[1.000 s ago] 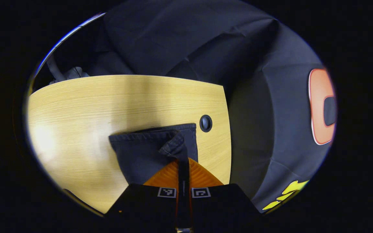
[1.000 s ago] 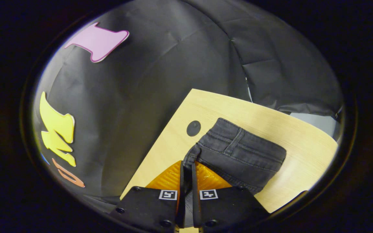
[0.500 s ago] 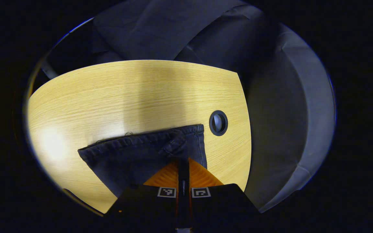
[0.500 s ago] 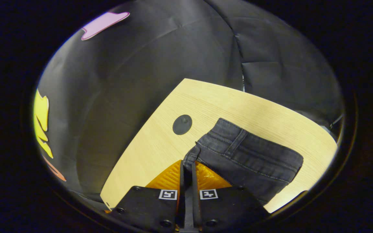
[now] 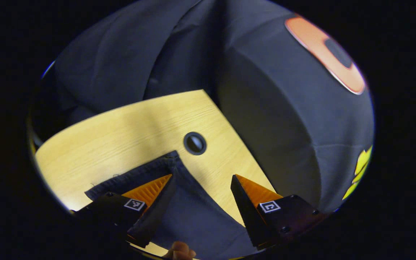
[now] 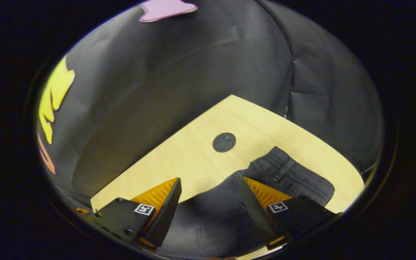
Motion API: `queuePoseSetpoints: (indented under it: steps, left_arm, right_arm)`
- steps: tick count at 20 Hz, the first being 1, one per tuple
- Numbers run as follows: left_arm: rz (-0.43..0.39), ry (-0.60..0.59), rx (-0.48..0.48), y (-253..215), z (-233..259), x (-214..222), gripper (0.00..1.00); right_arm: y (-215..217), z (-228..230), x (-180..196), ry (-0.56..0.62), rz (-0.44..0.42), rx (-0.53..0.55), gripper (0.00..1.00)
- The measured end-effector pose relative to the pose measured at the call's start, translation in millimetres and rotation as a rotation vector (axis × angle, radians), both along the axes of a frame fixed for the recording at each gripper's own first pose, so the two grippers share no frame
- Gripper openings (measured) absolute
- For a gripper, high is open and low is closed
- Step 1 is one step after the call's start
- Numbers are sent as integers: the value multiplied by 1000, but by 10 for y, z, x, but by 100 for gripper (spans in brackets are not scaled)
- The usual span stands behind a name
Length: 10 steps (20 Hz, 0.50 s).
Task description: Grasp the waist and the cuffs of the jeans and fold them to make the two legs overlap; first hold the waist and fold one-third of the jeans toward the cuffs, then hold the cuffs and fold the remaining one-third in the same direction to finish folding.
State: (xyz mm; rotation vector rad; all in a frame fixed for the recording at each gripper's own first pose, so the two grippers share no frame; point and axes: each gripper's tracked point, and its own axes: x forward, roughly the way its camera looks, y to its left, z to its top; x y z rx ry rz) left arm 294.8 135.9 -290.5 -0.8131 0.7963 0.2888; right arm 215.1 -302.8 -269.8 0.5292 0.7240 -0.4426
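Both sets of jaws stand wide apart now, gripping nothing! In the left gripper view, the left gripper [image 5: 202, 177] hangs low over the jeans [image 5: 193, 213], its two fingers spread to either side, and the dark denim lies flat on the pale wooden table [image 5: 121, 137] between and beneath them. A hemmed edge of the fabric runs up to a corner just short of the round cable hole [image 5: 195, 143] in the tabletop. A fingertip [image 5: 180, 250] peeks in at the very bottom edge of that view.

Over in the right gripper view, the right gripper [image 6: 209, 178] is likewise open above the jeans [image 6: 215, 213], with a back pocket seam showing between its fingers. The waistband with a belt loop [image 6: 286, 167] stretches out toward the right, lying on the table [image 6: 193, 155]. The cable hole [image 6: 224, 142] sits just beyond the cloth, apart from it. The booth's black cloth wall [image 6: 179, 72] rises behind the table edge.
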Motion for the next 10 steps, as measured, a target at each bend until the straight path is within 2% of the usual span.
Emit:
queuePoseSetpoints:
  steps: [2, 4, 5, 7, 9, 10]
  left_arm:
    - [-62, -132, 92, -28, 507, 42, 99]
    - [-123, -257, 178, -123, 1043, 12, 99]
    - [-150, -320, 220, -197, 1242, -22, 99]
    - [-173, -420, 327, -281, 1651, -120, 99]
    - [-187, -490, 519, -300, 2042, -278, 100]
    - [-221, -521, 583, -412, 2172, -351, 99]
  right_arm:
    - [21, 169, 9, -38, 42, -50, 92]
    - [55, 540, -52, -94, 69, -97, 92]
    - [53, 759, -117, -131, 78, -119, 98]
    - [-28, 1151, -234, -197, 79, -170, 98]
    - [-119, 1470, -379, -245, 61, -213, 98]
    - [-193, 1581, -475, -260, 47, -228, 98]
